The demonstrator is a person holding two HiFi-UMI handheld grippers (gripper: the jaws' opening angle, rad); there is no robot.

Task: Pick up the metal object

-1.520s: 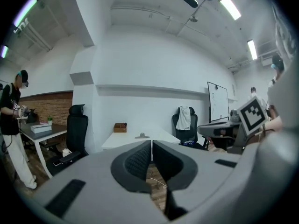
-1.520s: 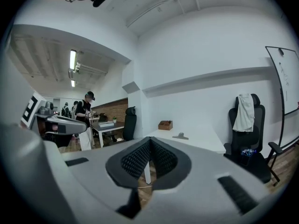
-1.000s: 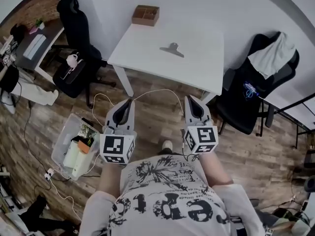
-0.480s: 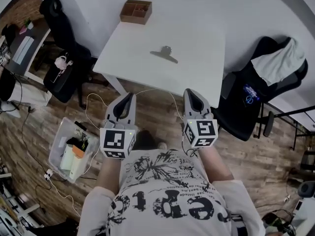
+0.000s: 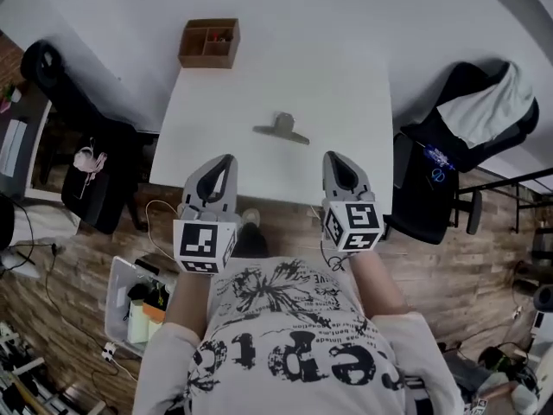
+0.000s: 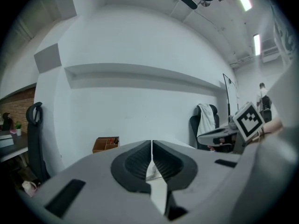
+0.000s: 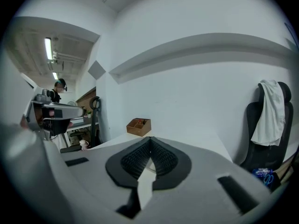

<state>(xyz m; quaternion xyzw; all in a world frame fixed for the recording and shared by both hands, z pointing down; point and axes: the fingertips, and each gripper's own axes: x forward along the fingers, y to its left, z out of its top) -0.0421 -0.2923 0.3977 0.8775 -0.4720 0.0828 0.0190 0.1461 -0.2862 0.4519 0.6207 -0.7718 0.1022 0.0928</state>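
**Head view.** The metal object (image 5: 282, 130) lies flat on the white table (image 5: 346, 85), near the table's middle. It is ahead of both grippers, between their lines and well apart from each. The left gripper (image 5: 226, 159) and the right gripper (image 5: 333, 156) are held side by side over the table's near edge, and neither touches the object. The object is a grey metal clip with a wide, flat, wing-shaped body and a small round loop on its far side. A wooden organizer box (image 5: 209, 43) stands at the table's far left corner. Each gripper carries a cube with black-and-white square markers. The print on the person's shirt (image 5: 285, 353) includes large letters that cannot be read with certainty.

**Left gripper view.** The jaws are pressed together with nothing between them. The wooden organizer box shows beyond them to the left. The right gripper's marker cube shows at the right edge.

**Right gripper view.** The jaws are pressed together and hold nothing. The tabletop and the wooden organizer box lie ahead. A black chair (image 7: 261, 139) with a white garment draped on it stands at the right.
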